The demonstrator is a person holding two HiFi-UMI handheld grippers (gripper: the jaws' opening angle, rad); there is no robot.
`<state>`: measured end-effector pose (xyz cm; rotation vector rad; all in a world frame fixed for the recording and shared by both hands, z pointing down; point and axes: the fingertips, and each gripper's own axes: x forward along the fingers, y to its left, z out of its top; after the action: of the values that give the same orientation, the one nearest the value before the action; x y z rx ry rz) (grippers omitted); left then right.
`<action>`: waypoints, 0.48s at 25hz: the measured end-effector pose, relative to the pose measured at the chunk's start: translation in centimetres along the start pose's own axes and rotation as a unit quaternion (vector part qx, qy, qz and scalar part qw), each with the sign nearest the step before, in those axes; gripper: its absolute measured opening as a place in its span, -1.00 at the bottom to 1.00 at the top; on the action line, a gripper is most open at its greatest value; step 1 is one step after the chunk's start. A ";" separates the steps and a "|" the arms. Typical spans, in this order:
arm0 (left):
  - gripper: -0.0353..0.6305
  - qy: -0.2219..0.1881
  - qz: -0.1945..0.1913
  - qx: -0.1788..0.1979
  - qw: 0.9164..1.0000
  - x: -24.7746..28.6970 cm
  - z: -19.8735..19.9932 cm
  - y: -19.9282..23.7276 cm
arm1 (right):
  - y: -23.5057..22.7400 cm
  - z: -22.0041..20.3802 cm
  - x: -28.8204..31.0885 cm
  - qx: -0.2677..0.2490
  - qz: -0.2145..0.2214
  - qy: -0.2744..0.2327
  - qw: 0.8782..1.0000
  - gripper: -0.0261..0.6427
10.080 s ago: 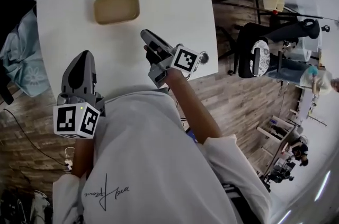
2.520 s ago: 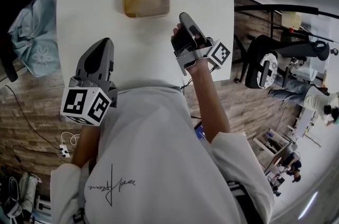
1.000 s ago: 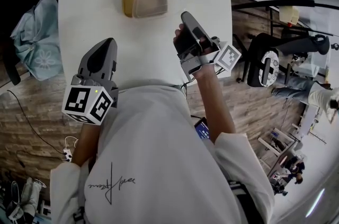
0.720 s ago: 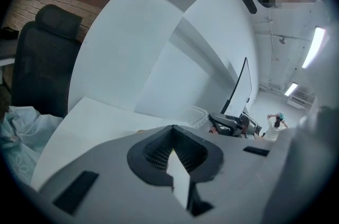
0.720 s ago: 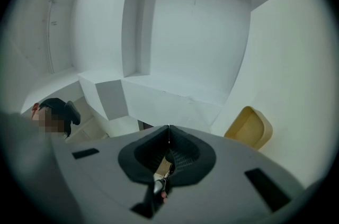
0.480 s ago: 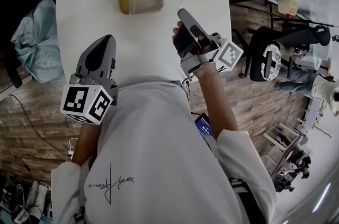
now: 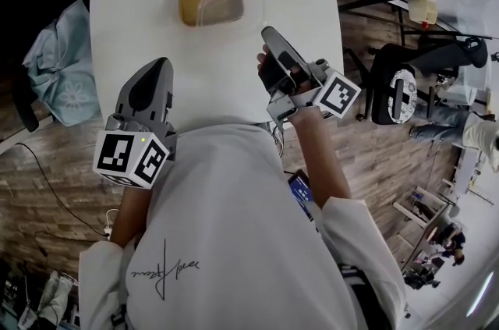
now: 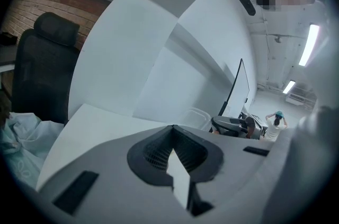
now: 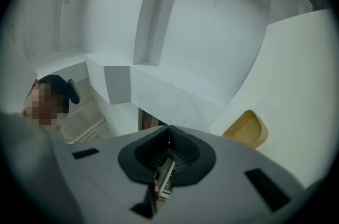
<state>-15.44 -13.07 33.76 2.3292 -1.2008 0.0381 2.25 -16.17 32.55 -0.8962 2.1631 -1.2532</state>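
Hovering above the near part of the white worktop (image 7: 117, 1), the left hand-held gripper (image 7: 152, 71) and the right hand-held gripper (image 7: 273, 40) both point toward the far edge. In the left gripper view the jaws are closed tip to tip with nothing between them. The right gripper view shows the same: jaws together and empty.

The yellow container (image 7: 204, 5) sits on the worktop near its far edge, well apart from both grippers. A clear lid (image 7: 228, 2) lies over it and appears shifted toward the container's right side, leaving the left part uncovered. Whether the lid is seated on any edge cannot be determined. The right hand-held gripper is the nearer of the two.

Hazards, as a judgement:

- Closed jaws cannot take hold of anything. Contact made with the jaws together would probably push the lid or container across the smooth worktop.
- The lid is thin and transparent, so its rim is hard to locate. A misjudged closure could slip off it or tip it into the container.
- The container looks light and nothing restrains it. A one-sided push could turn it or slide it toward the far edge.

A black chair (image 7: 390, 90) and a blue cloth (image 7: 58, 79) flank the worktop, apart from both grippers.
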 end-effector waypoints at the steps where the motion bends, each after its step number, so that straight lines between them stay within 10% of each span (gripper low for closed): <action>1: -0.88 -0.001 0.000 0.001 1.000 -0.1 0.1 0.0 | 0.2 -0.1 -0.1 -0.004 0.000 0.000 1.000 -0.89; 12: -0.88 -0.011 -0.002 0.003 1.000 -1.2 0.7 0.0 | 1.5 -0.6 -1.0 -0.009 0.002 -0.009 1.000 -0.89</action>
<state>-16.37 -12.48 32.82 2.3433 -1.2091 0.0156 2.02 -14.54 31.58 -0.9062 2.1641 -1.2221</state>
